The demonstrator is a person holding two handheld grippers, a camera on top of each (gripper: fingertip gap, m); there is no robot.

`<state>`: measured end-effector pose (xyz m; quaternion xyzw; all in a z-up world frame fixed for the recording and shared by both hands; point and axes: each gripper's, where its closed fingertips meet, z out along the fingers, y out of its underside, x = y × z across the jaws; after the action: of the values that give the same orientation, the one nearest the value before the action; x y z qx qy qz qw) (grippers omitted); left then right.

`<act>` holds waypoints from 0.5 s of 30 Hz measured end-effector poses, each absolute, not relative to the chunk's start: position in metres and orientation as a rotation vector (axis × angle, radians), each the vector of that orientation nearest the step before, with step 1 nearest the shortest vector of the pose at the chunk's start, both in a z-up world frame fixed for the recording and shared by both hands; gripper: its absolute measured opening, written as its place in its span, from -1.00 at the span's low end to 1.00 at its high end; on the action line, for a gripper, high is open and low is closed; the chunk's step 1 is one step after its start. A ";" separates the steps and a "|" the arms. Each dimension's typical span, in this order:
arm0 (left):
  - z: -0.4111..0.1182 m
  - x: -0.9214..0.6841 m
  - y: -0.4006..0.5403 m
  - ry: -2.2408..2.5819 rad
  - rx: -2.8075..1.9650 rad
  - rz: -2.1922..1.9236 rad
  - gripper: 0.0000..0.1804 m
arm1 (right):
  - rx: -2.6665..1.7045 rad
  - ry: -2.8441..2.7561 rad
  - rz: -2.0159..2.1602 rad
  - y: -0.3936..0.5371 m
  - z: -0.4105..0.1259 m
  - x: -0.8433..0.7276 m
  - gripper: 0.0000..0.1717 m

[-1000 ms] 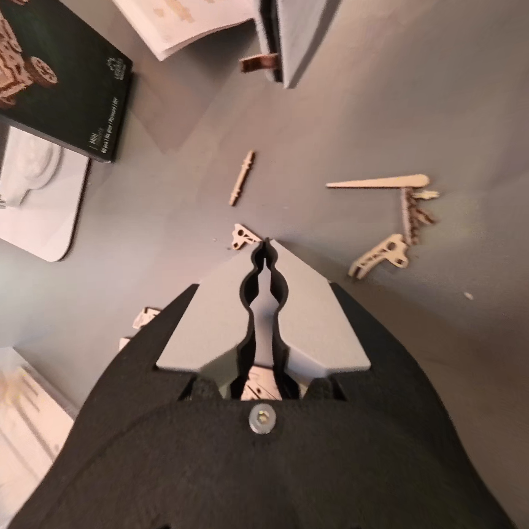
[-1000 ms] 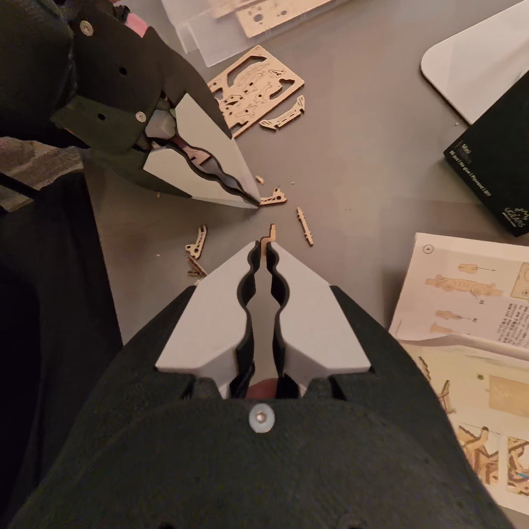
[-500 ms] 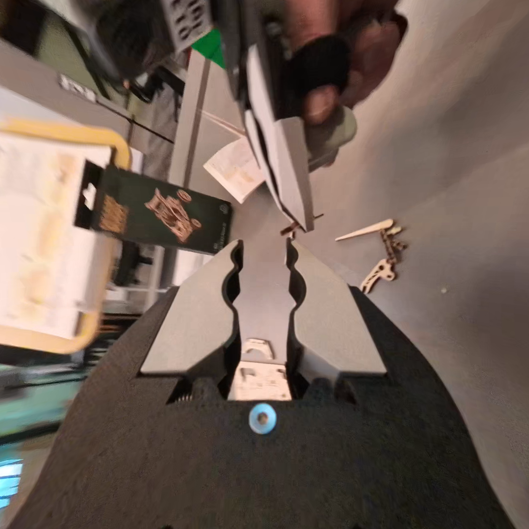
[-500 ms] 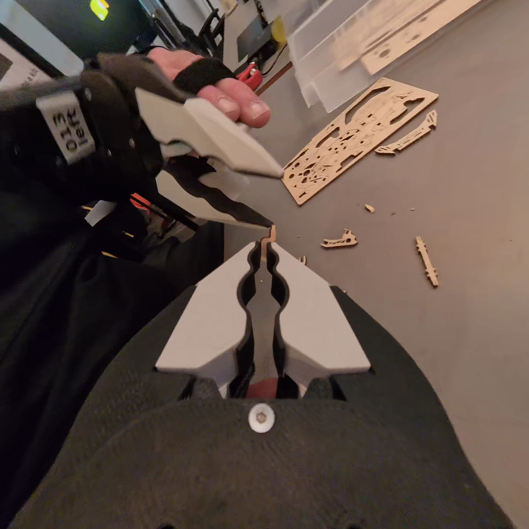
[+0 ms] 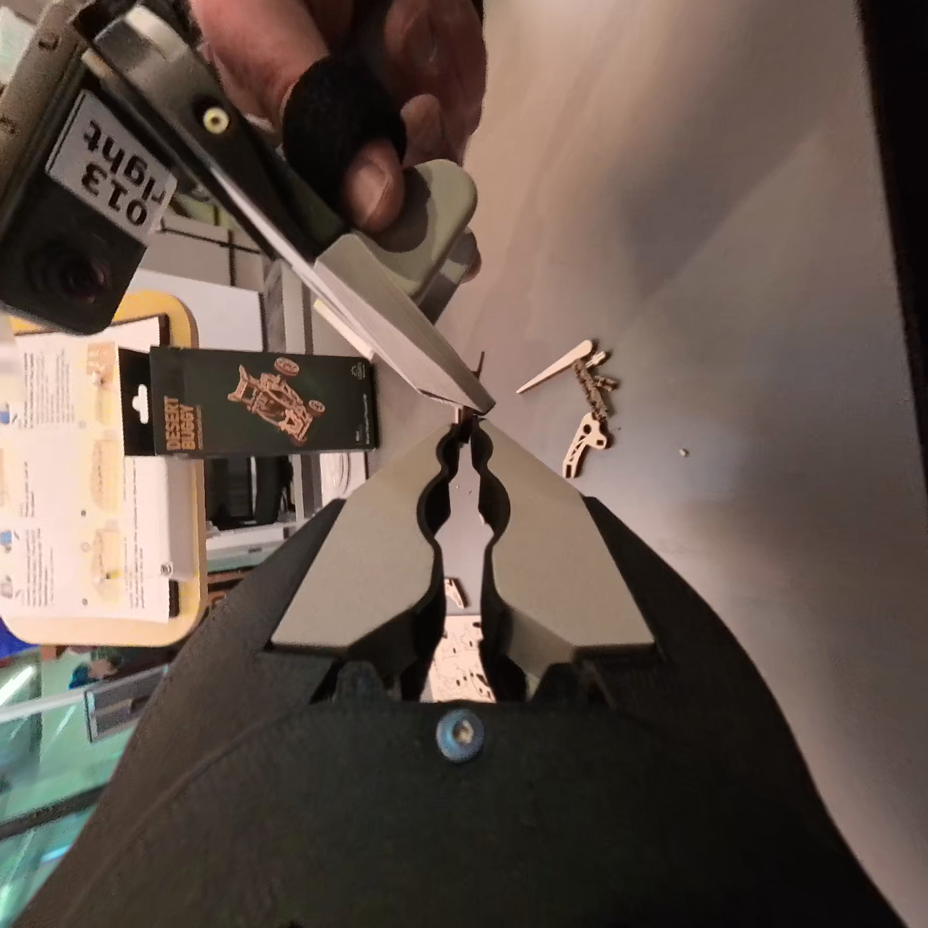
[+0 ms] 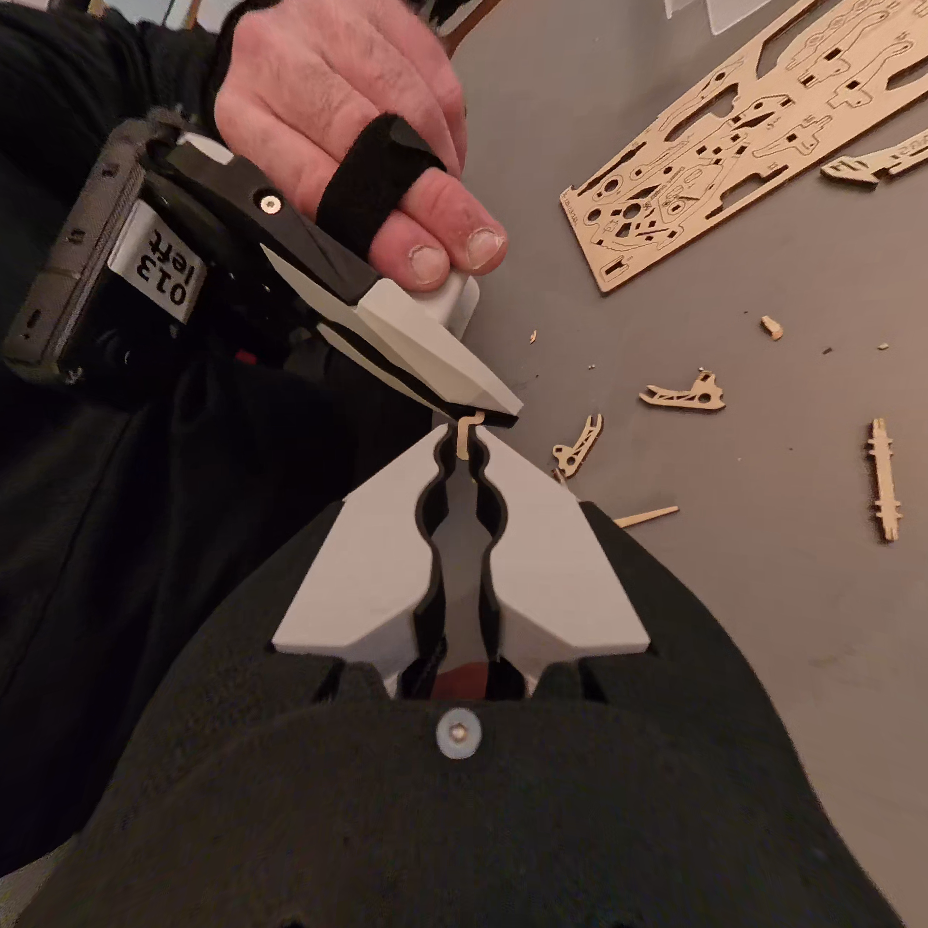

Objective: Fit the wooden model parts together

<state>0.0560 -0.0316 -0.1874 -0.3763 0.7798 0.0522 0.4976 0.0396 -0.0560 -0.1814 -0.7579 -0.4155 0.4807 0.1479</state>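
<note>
A small hook-shaped wooden part (image 6: pixel 463 441) is held in the air above the grey table (image 6: pixel 703 653). My right gripper (image 6: pixel 464 438) is shut on its lower stem. My left gripper (image 6: pixel 503 412) comes in from the upper left, and its fingertips are closed on the part's bent upper end. In the left wrist view the left gripper (image 5: pixel 466 433) is shut, with the part (image 5: pixel 470 426) seen edge-on as a thin dark sliver at its tips. The right gripper (image 5: pixel 479 403) meets it tip to tip from above. A person's hand holds each gripper.
A cut-out wooden sheet (image 6: pixel 753 125) lies at the far right. Loose wooden parts (image 6: pixel 683 396) (image 6: pixel 577 447) (image 6: pixel 884 482) and a pointed stick (image 6: pixel 648 516) lie on the table. A black box (image 5: pixel 261 401) and instruction sheets (image 5: pixel 75 477) are at the left. My two grippers' fingertips are within a few centimetres of each other.
Both grippers lifted off the table and tilted toward each other. The left opened around the top of the part held by the right, then closed on it.
</note>
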 end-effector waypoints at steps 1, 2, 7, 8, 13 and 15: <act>-0.187 0.055 -0.029 1.854 -0.935 0.122 -0.98 | -2.177 -1.168 1.390 -0.053 -0.180 0.039 -0.98; -0.186 0.053 -0.026 1.820 -0.966 0.103 -0.98 | -2.167 -1.144 1.393 -0.049 -0.179 0.038 -0.97; -0.175 0.049 -0.010 1.650 -1.100 0.022 -0.97 | -2.108 -1.035 1.401 -0.034 -0.168 0.034 -0.95; -0.173 0.049 -0.007 1.633 -1.100 0.028 -0.97 | -2.100 -1.003 1.419 -0.031 -0.165 0.033 -0.92; -0.172 0.047 0.003 1.571 -1.112 -0.006 -0.97 | -2.090 -0.916 1.486 -0.025 -0.159 0.030 -0.76; -0.172 0.048 0.002 1.585 -1.051 0.043 -0.97 | -2.101 -0.940 1.469 -0.026 -0.160 0.031 -0.76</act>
<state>0.0476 0.0016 -0.1718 -0.4498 0.6782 0.0182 0.5809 0.0306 -0.0260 -0.1598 -0.7532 -0.3369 0.5268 0.2042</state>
